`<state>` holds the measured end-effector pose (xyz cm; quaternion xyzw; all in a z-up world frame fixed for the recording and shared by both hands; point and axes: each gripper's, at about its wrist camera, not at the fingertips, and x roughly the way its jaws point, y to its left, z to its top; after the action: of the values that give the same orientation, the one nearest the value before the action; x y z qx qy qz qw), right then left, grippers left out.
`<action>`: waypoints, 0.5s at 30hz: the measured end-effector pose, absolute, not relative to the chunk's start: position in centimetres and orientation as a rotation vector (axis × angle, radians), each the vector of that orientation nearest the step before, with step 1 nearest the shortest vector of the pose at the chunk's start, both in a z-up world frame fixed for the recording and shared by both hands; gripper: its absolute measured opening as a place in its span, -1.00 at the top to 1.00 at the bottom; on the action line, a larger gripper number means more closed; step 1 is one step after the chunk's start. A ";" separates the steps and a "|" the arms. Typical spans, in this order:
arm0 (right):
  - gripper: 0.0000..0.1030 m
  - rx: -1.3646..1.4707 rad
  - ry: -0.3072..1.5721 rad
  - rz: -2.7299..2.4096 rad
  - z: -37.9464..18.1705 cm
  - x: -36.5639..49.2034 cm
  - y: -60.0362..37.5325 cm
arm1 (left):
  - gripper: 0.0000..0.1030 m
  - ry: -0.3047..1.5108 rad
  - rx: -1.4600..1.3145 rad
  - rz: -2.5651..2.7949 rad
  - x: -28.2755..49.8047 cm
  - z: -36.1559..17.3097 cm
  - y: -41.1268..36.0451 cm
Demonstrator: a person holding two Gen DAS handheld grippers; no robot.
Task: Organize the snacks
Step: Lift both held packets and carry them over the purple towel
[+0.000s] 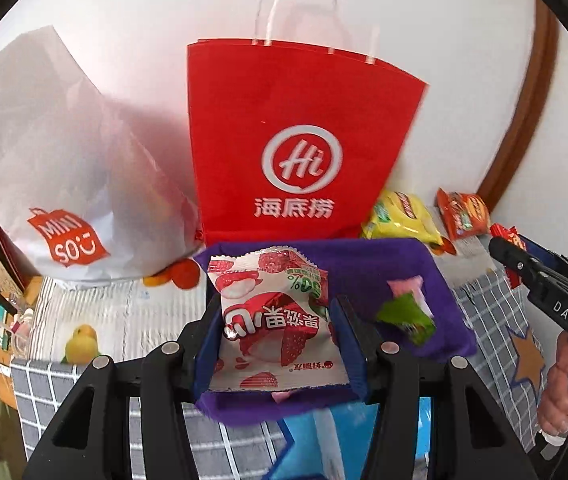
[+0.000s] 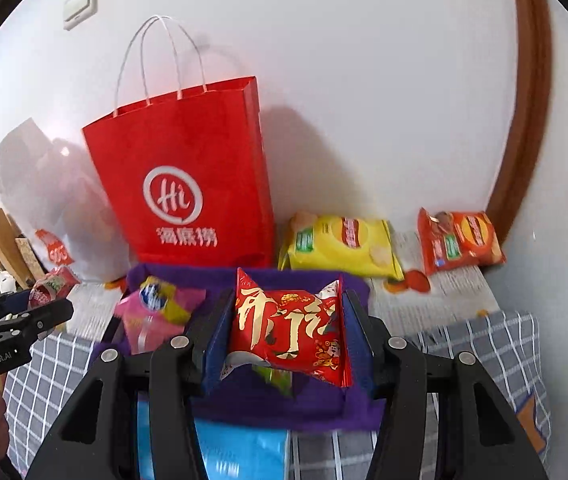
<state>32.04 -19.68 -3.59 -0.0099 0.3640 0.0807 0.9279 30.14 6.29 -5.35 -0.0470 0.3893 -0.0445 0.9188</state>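
Both grippers loaded and hanging over the purple tray (image 1: 435,280). Left gripper (image 1: 276,332) clamped on a strawberry packet (image 1: 272,312), pinched across its width, long axis running straight out along the fingers toward the red bag (image 1: 295,140). Right gripper (image 2: 284,332) squeezed shut on a red packet (image 2: 291,328), long axis lying crosswise between the jaws, ends crumpled against the pads. Tray directly below both, so probably just a drop straight down, no sideways reach needed. Already in the tray: pink packet (image 2: 152,312) and a green one (image 1: 403,316). Yellow chips (image 2: 339,244) and orange chips (image 2: 459,240) lying by the wall, nearer the right gripper.
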 end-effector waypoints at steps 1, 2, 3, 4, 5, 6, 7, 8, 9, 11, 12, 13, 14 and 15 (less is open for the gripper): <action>-0.02 -0.020 0.744 0.166 -3.6 32.5 -19.6 | 0.02 0.802 -0.105 -0.090 30.8 -5.6 6.6; -0.02 -0.016 0.744 0.169 -3.9 33.3 -19.5 | 0.02 0.804 -0.111 -0.090 31.2 -5.8 6.8; -0.02 -0.014 0.750 0.172 -4.2 33.9 -19.5 | 0.02 0.807 -0.115 -0.089 31.6 -6.1 7.0; -0.02 -0.011 0.764 0.177 -5.0 34.7 -19.5 | 0.02 0.812 -0.115 -0.085 32.0 -6.6 7.3; -0.02 -0.009 0.775 0.178 -5.7 35.2 -19.6 | 0.02 0.814 -0.115 -0.079 32.3 -7.1 7.5; -0.02 -0.007 0.788 0.177 -6.4 35.6 -19.6 | 0.02 0.817 -0.117 -0.070 32.5 -7.8 7.7; -0.02 -0.006 0.807 0.175 -7.4 36.0 -19.8 | 0.02 0.830 -0.114 -0.066 32.8 -8.2 7.8; -0.02 -0.005 0.838 0.175 -8.6 36.7 -19.9 | 0.02 0.850 -0.111 -0.065 33.2 -8.6 8.0; -0.02 -0.011 0.870 0.173 -9.5 37.2 -20.0 | 0.02 0.866 -0.111 -0.064 33.5 -9.1 8.2; -0.02 -0.031 0.918 0.168 -11.0 38.1 -20.3 | 0.02 0.882 -0.132 -0.057 33.9 -9.7 8.8; -0.02 -0.048 0.943 0.167 -11.7 38.4 -20.4 | 0.02 0.890 -0.138 -0.055 34.0 -9.9 9.1; -0.02 -0.062 0.959 0.166 -12.1 38.5 -20.5 | 0.02 0.894 -0.145 -0.052 34.1 -10.0 9.4; -0.02 -0.074 0.974 0.166 -12.6 38.6 -20.7 | 0.02 0.890 -0.149 -0.047 34.1 -10.0 9.6; -0.02 -0.080 0.997 0.167 -13.1 38.8 -21.0 | 0.02 0.889 -0.148 -0.042 34.2 -10.0 9.6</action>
<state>38.77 -20.99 -13.06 -0.0381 0.4773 0.0800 0.8742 34.17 9.62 -10.00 -0.0716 0.4295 -0.0205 0.9000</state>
